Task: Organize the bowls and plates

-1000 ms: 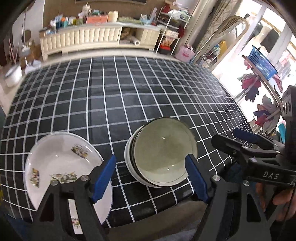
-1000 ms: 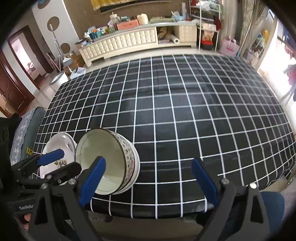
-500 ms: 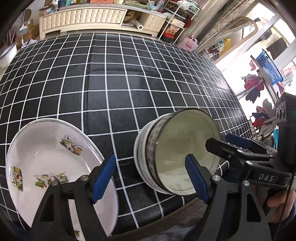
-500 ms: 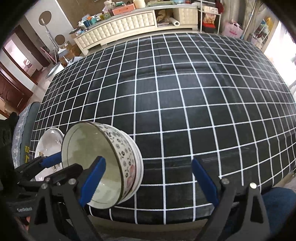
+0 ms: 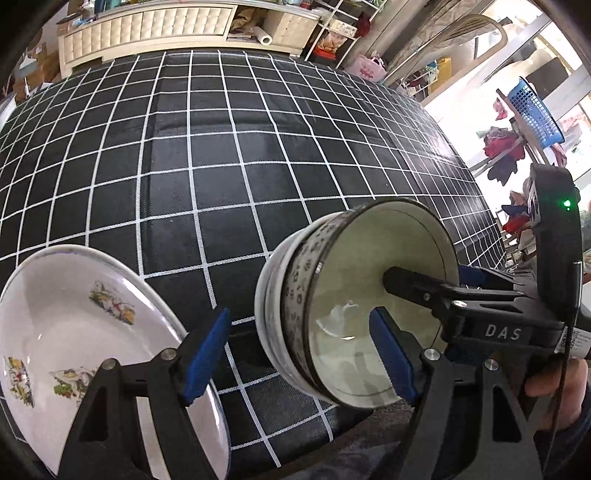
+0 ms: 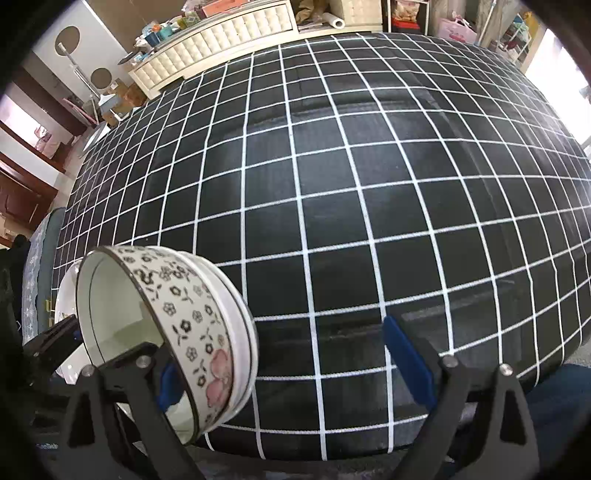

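A stack of patterned bowls [image 5: 354, 306] stands near the table's front edge; it also shows in the right wrist view [image 6: 184, 317]. A white plate with food prints [image 5: 85, 339] lies to its left. My left gripper [image 5: 299, 350] is open, with its right finger over the bowl's mouth and its left finger between plate and bowls. My right gripper [image 6: 291, 365] is open, with its left finger inside the top bowl and its right finger well clear of the stack. The plate's rim [image 6: 66, 291] peeks out behind the bowls in the right wrist view.
The table carries a black cloth with a white grid [image 5: 229, 147], which also shows in the right wrist view [image 6: 351, 184]. A cream cabinet [image 5: 147, 26] stands beyond the far edge. A rack with a blue basket [image 5: 535, 110] stands to the right.
Both grippers have moved forward and down toward the bowls. The right gripper's left finger now reaches into the top bowl. The bowls and plate look larger and closer.
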Available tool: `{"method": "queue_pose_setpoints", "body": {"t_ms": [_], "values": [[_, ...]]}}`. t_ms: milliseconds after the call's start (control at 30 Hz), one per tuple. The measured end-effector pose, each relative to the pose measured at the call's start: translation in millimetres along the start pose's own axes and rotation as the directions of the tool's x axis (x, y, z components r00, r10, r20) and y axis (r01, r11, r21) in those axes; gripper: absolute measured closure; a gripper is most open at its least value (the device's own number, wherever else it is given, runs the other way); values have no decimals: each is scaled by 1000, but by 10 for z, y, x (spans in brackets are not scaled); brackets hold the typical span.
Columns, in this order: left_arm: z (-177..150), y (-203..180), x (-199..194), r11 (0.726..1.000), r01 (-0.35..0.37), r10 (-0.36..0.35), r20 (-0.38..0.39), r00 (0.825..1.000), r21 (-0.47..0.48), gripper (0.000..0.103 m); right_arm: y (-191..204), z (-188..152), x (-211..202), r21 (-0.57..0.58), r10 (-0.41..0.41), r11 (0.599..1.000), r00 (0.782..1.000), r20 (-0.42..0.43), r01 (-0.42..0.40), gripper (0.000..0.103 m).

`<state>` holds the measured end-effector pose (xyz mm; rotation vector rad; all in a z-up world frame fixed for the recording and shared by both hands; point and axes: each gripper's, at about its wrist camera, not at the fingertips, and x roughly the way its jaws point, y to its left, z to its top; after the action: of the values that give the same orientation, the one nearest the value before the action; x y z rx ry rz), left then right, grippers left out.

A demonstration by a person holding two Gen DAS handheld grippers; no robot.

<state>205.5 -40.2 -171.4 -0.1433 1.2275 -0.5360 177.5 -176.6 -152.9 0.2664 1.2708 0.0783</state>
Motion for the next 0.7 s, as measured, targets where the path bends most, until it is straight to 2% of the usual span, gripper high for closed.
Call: {"method": "queue_pose_setpoints", "body": {"t_ms": [133,400,500,633,667,700], "values": [[29,-25,60,1000,2,-2,-18,1000,12,28,-33,13,46,31,27,999,1000,-5,-27,1],[36,-2,114,999,39,-38,-35,999,20,28,-156,-37,184,130,177,977,982,-67,-168,2],[51,9,116,998,49,-47,-45,998,31,28,-175,-59,226,148,244,962,965,-93,-228,7],[56,-82,190,994,66,-58,-93,994,87,28,-136,-168,243,185,359,925,925,-127,-333,29],[59,-115,209,993,61,-51,-101,994,99,28,-118,-173,222,173,356,927,926,-123,-333,34],[57,-149,230,992,46,-34,-101,994,114,28,-104,-180,204,161,342,933,932,-123,-321,34]]}}
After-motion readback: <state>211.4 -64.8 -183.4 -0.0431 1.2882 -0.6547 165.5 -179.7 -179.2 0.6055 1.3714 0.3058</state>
